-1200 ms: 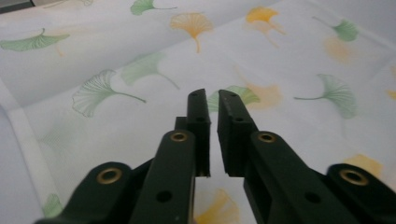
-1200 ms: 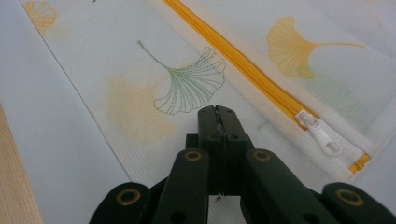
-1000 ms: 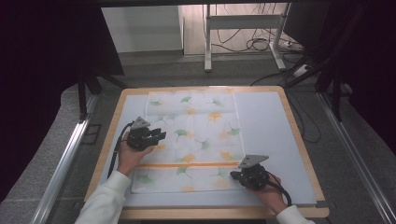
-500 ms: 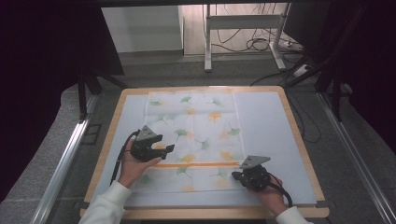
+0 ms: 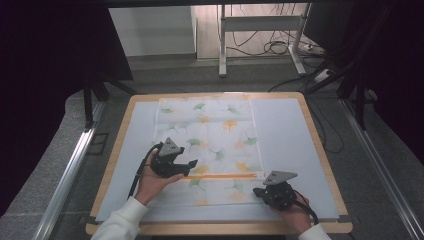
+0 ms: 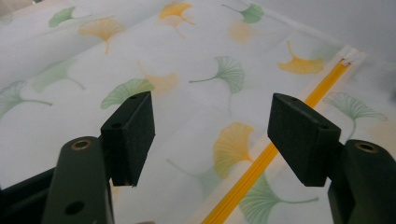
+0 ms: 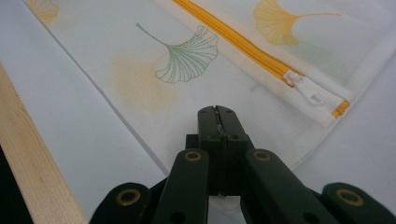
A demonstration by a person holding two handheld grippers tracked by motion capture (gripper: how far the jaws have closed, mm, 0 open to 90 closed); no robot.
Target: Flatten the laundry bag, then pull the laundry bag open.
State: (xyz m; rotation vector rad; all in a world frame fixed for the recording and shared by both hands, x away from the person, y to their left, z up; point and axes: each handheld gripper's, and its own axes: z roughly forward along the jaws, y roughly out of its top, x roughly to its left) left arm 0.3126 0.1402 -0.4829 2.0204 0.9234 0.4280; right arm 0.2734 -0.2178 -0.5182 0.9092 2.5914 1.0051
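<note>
A white mesh bag (image 5: 210, 135) printed with green and yellow ginkgo leaves lies flat on the table. A yellow zipper (image 5: 220, 176) crosses its near part, and the white pull (image 7: 310, 91) sits at the zipper's right end. My left gripper (image 5: 189, 167) hovers over the zipper's left part. Its jaws have just been opening and stand wide, with nothing between them and the fabric (image 6: 187, 84) below. My right gripper (image 5: 257, 191) rests at the bag's near right corner. It is shut (image 7: 217, 112) on the fabric edge there.
The bag lies on a pale mat (image 5: 290, 135) covering a wooden-edged table (image 5: 320, 150). Metal rails run along both sides of the table. Beyond it are a desk frame (image 5: 260, 30) and cables on the floor.
My left gripper has moved from the bag's middle left toward the near side and right, ending over the zipper. The right gripper has stayed at the corner.
</note>
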